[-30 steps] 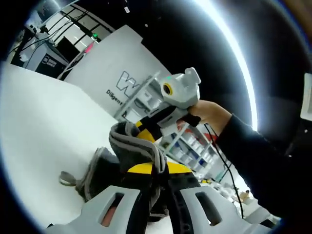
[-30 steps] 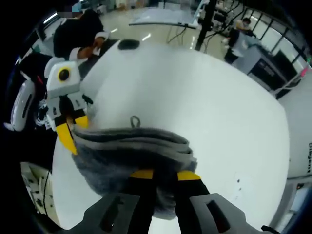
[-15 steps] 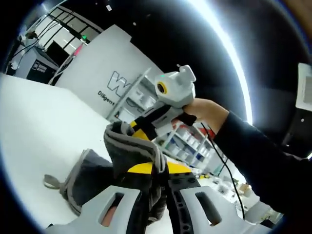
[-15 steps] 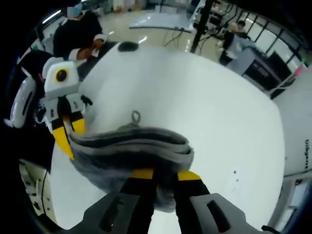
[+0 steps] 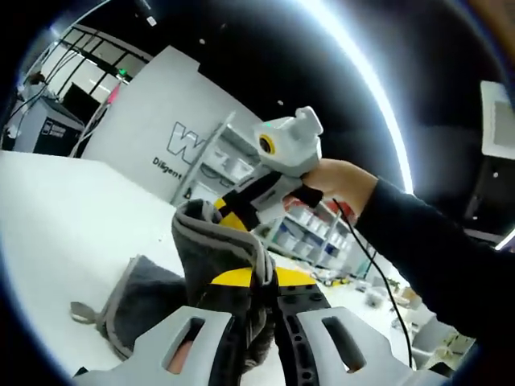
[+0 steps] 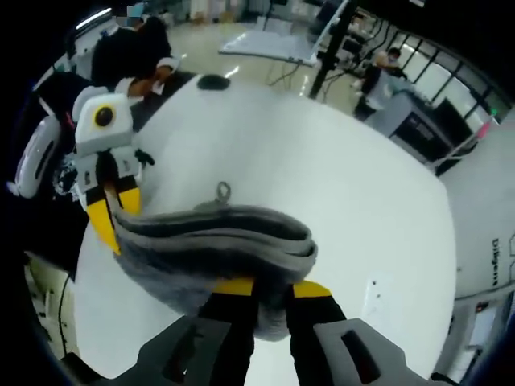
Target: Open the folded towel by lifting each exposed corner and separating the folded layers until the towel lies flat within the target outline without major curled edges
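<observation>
Mid-unfold here, looks like: gray towel (image 6: 217,249) hoisted up off the white tabletop (image 6: 322,177), pinched at two spots along one edge. Left tool (image 5: 261,281) clamped down tight on a bunched fold of cloth, yellow tips buried in it; right tool (image 6: 261,288) likewise closed on a thick stack of layers, at about 6 o'clock in its own view. Also visible across the gap: right tool (image 5: 241,211) at roughly 12 o'clock in the left gripper view, gripped by a hand (image 5: 338,183) in a dark sleeve, and left tool (image 6: 113,217) out at 9 o'clock in the right gripper view, with the towel edge sagging like a hammock between the two. Lower part of the cloth draped down onto the tabletop, hanging loop (image 5: 80,310) trailing at 8 o'clock in the left gripper view. No target outline to be made out anywhere on the tabletop, so can't say where flat is supposed to end up. Still several layers stacked, so far from done, probably. Next up, as a guess: pull the two grips farther apart to take out the sag, shake the layers loose, then lower and drag it flat, watching for a curled hem.
</observation>
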Demonstrator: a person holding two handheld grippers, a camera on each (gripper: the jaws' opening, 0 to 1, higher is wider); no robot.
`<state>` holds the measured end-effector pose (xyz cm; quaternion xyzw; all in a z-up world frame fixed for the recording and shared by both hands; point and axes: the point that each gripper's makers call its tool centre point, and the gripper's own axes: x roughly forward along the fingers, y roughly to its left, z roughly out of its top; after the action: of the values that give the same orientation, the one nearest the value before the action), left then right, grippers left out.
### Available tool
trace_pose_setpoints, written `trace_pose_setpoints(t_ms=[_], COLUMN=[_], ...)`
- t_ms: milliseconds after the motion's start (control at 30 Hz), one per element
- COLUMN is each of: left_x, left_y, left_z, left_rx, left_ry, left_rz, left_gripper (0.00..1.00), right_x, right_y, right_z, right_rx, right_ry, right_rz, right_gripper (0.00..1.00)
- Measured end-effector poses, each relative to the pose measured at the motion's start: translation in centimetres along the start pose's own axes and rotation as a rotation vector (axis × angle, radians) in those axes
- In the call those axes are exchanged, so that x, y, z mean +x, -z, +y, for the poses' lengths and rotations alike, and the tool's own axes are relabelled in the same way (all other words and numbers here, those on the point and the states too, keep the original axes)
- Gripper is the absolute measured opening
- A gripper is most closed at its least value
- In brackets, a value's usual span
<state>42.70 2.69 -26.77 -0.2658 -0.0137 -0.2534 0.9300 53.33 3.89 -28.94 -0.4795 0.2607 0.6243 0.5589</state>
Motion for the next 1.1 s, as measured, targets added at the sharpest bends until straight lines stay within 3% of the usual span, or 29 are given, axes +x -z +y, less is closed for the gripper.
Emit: trace_pose_setpoints(t_ms=[300,400,767,867,933,1100], left_x=[0.6,0.9,1.4,1.5,1.9,2.4], left_y=[0.5,1.6,3.2,4.0,4.1,5.0], left_z=[-1.6,-2.5,-3.6,-3.9,-4.1,-5.1], left_rx=[0.078,0.088,0.091,0.095,0.097,0.106], left_ry=[0.027,0.035,0.063,0.071,0.077,0.094], left_rz=[0.019,0.033,0.069,0.091,0.100,0.119], left_gripper=[0.06,0.06,0.06,0.06,0.06,0.06], right_x=[-1.1,-1.8,-2.8,-3.1,-3.3,-4.0], right_y=[1.5,2.7,4.8,5.1,5.4,6.8], right_z=[0.5,0.9,3.3,3.4,3.4,2.3], right_rx=[0.028,0.047,0.067,0.065,0.068,0.077], right_ry=[0.020,0.033,0.070,0.082,0.079,0.076], right_rz=[-0.026,-0.024,-0.014,-0.029,-0.031,-0.034], right_gripper=[0.11,0.11,0.13,0.10,0.01,0.00])
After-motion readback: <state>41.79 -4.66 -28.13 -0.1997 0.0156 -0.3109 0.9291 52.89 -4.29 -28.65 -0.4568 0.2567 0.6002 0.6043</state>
